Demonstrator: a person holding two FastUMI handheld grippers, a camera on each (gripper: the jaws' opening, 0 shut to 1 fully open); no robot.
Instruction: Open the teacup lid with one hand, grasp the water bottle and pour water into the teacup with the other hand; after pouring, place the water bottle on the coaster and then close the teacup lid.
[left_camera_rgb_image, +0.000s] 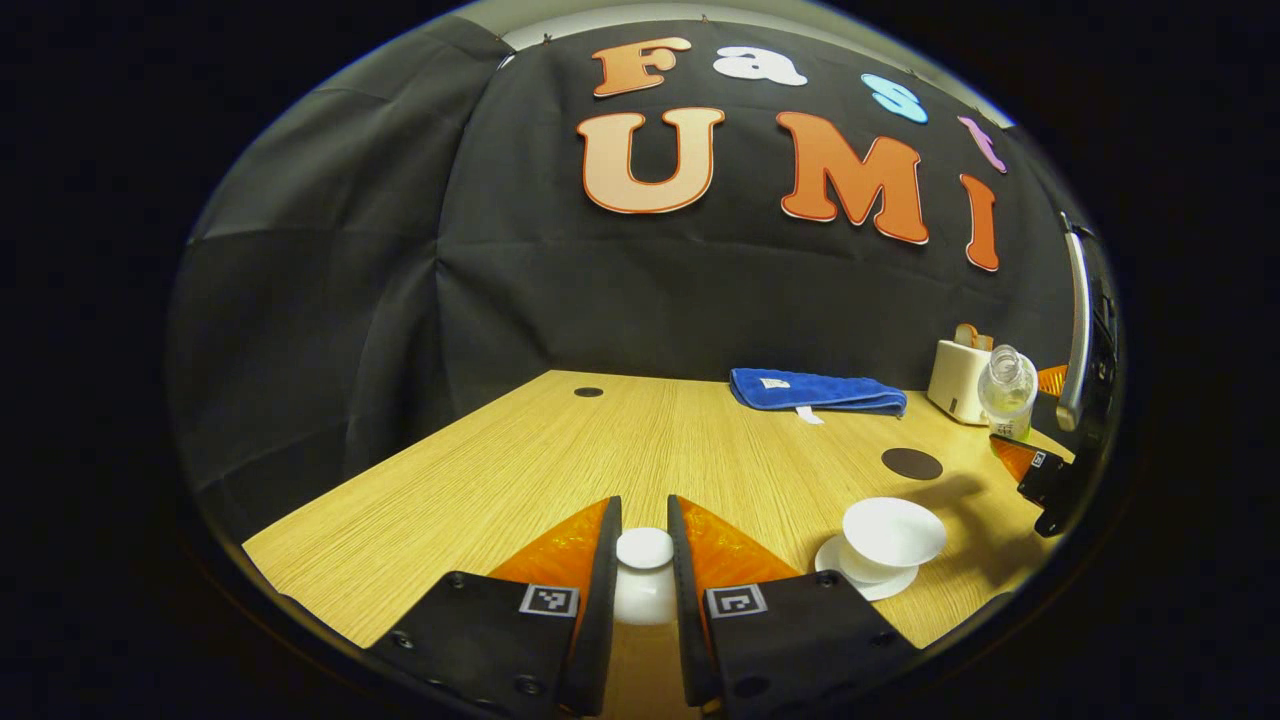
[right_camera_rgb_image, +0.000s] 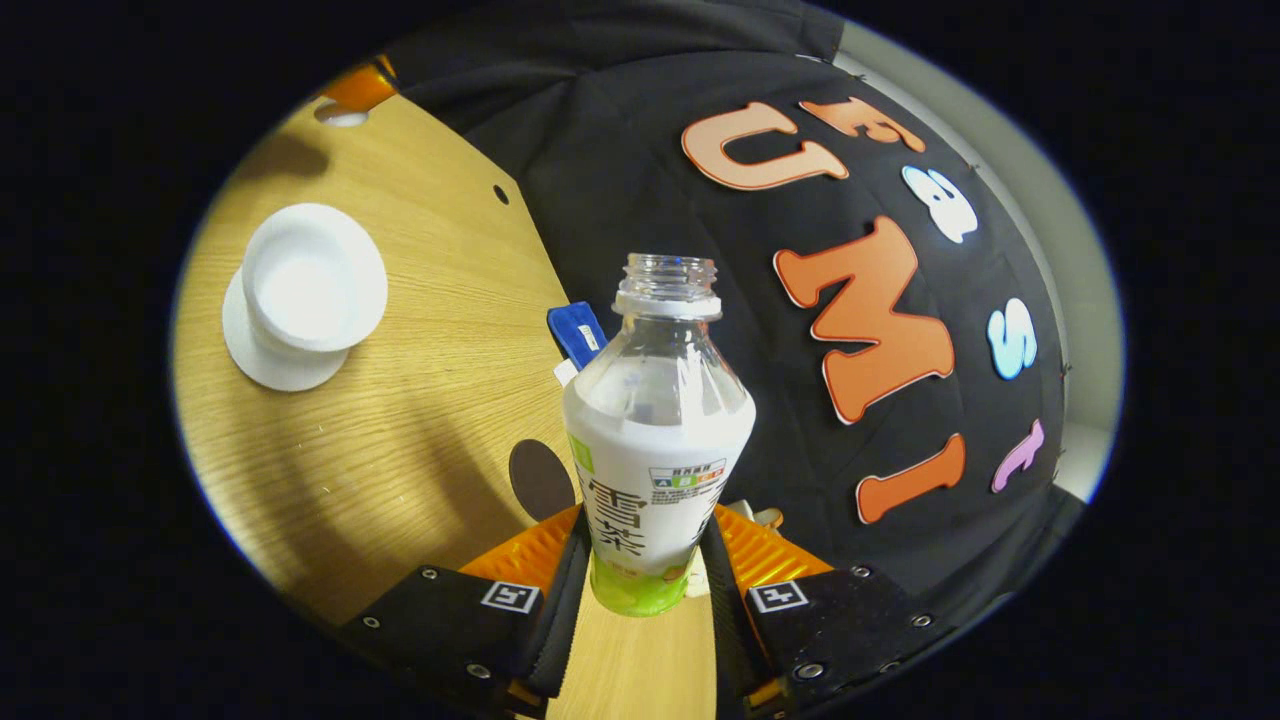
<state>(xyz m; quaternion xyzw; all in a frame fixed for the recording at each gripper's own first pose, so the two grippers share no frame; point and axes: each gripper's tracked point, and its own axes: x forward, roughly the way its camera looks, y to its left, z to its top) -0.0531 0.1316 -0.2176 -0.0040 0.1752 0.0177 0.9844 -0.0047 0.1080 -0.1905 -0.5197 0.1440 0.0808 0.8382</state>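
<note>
Left claw (left_camera_rgb_image: 645, 560): closed on teacup lid (left_camera_rgb_image: 644, 548), held off cup. Right claw (right_camera_rgb_image: 640, 570): clamped on water bottle (right_camera_rgb_image: 655, 440), uncapped, tilted. Teacup (right_camera_rgb_image: 313, 275): open, 10 o'clock on counter (right_camera_rgb_image: 420, 380). Coaster (right_camera_rgb_image: 540, 480): beside bottle. Advice: bring mouth over bowl, tip slowly.

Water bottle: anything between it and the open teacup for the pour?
Nothing visible. The clear plastic water bottle, uncapped, is clamped in the right gripper; bare wooden table lies between it and the white teacup. The white lid sits off in the left gripper.
</note>
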